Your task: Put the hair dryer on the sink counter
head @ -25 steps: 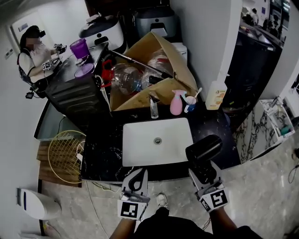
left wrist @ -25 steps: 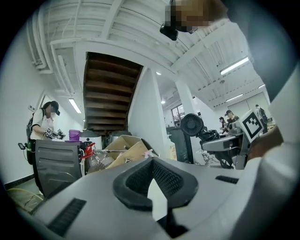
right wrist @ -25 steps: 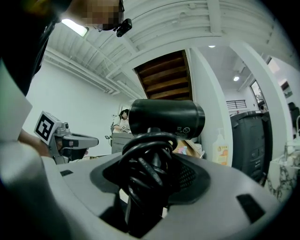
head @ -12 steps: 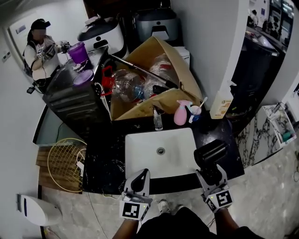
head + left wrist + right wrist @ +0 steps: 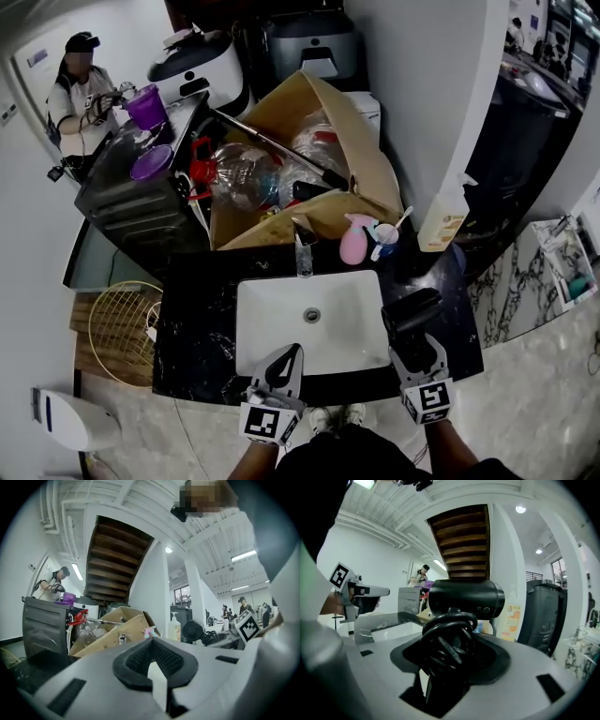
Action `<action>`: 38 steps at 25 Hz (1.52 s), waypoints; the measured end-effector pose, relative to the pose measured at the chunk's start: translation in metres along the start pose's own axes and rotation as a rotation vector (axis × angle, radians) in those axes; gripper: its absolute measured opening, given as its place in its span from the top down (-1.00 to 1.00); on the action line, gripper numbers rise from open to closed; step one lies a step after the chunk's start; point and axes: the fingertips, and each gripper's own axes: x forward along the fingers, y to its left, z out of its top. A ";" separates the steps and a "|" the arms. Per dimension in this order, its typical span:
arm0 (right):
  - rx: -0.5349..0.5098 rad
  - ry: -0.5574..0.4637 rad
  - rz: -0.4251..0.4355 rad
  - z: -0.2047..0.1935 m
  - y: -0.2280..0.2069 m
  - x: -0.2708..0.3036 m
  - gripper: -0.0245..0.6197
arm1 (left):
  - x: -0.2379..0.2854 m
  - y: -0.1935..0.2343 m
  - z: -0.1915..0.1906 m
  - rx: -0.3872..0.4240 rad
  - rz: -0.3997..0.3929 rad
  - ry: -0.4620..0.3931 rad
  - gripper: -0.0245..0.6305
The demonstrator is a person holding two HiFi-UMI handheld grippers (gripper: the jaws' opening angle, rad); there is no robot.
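Observation:
A black hair dryer [image 5: 411, 311] with its cord coiled round the handle is held in my right gripper [image 5: 412, 345], which is shut on the handle. Its barrel [image 5: 464, 597] points left. It hangs over the black marbled counter [image 5: 197, 319], just right of the white sink [image 5: 272, 309]. My left gripper [image 5: 284, 361] is shut and holds nothing, at the sink's front edge. From the left gripper view the left gripper [image 5: 154, 667] has its jaws together, and the dryer [image 5: 193, 631] shows at right.
Behind the sink stand a clear bottle [image 5: 303, 253], a pink spray bottle [image 5: 354, 239], a cup [image 5: 382, 234] and a soap bottle [image 5: 441, 220]. A cluttered cardboard box [image 5: 309, 150] rises behind them. A wire basket [image 5: 122, 323] lies on the floor left. A person [image 5: 80, 84] stands far left.
The view has drawn in over the counter. My right gripper has kept hold of the hair dryer, which now sits closer to the sink's right rim. The left gripper has stayed shut.

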 end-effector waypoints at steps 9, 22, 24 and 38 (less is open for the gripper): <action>0.063 0.096 -0.041 -0.037 -0.046 0.053 0.13 | 0.029 -0.002 -0.021 0.027 0.012 0.046 0.93; 0.177 0.438 -0.145 -0.111 -0.088 0.108 0.12 | 0.053 -0.007 -0.031 0.036 -0.009 0.078 0.93; 0.193 0.497 -0.147 -0.119 -0.089 0.110 0.12 | 0.055 -0.009 -0.031 0.049 -0.020 0.075 0.93; 0.200 0.535 -0.095 -0.120 -0.078 0.100 -0.12 | 0.054 -0.013 -0.023 0.034 -0.031 0.073 0.93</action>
